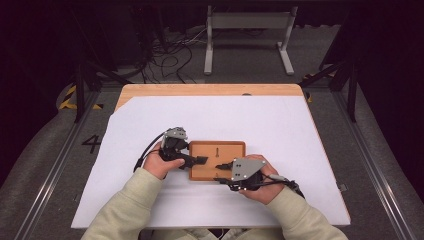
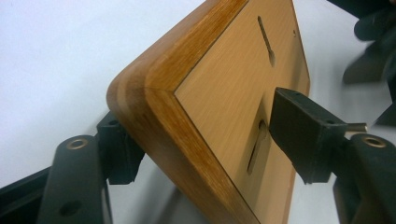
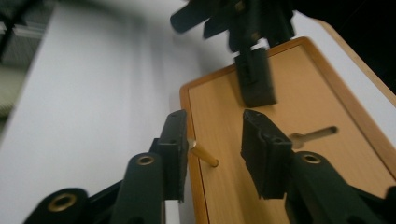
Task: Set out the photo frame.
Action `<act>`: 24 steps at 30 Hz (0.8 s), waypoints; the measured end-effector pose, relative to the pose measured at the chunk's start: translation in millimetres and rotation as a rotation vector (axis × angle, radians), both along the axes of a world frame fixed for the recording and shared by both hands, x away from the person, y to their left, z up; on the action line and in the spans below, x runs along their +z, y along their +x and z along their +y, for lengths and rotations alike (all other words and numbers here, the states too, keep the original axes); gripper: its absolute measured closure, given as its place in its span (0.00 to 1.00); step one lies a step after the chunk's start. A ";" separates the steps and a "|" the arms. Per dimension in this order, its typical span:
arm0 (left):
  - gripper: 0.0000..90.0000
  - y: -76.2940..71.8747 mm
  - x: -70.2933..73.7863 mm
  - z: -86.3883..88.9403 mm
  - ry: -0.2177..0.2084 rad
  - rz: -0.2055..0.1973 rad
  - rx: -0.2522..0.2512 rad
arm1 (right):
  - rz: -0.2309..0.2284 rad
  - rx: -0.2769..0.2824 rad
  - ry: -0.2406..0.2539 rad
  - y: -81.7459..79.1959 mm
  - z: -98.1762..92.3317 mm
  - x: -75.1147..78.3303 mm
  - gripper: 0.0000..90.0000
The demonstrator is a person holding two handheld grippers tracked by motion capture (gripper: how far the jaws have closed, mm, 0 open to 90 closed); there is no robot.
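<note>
high view: wooden board (image 1: pixel 217 160) on white-covered worktop (image 1: pixel 210 120) between left gripper (image 1: pixel 199 160) and right gripper (image 1: pixel 220 172); finger gaps too small to read | left gripper view: fingers (image 2: pixel 303 133) apart astride board's lifted corner; may slip, far finger hidden | right gripper view: fingers (image 3: pixel 175 149) apart over board edge; brass pin (image 3: pixel 204 154) beside one, contact unclear

Glossy wooden tray (image 2: pixel 219 93); matt black tongs (image 2: pixel 210 140)
</note>
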State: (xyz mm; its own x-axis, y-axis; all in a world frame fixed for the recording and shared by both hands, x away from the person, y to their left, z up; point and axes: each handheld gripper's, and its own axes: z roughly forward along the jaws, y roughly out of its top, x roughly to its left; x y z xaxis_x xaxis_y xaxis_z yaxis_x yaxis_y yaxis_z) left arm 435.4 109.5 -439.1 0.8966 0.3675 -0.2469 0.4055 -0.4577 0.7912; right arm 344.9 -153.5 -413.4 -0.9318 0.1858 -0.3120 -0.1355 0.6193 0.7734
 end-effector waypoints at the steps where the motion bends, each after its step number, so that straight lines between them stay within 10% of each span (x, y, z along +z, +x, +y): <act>1: 0.36 -1.5 1.0 0.5 0.000 -0.010 -0.005 | 0.015 -0.013 0.039 -0.4 -6.7 5.6 0.66; 14: 0.51 -28.1 11.9 9.7 0.009 -0.172 -0.085 | 0.044 -0.171 0.200 1.5 -68.4 32.7 0.68; 24: 0.67 -50.6 19.5 18.0 -0.016 -0.213 -0.163 | 0.058 -0.237 0.236 4.4 -94.0 33.4 0.70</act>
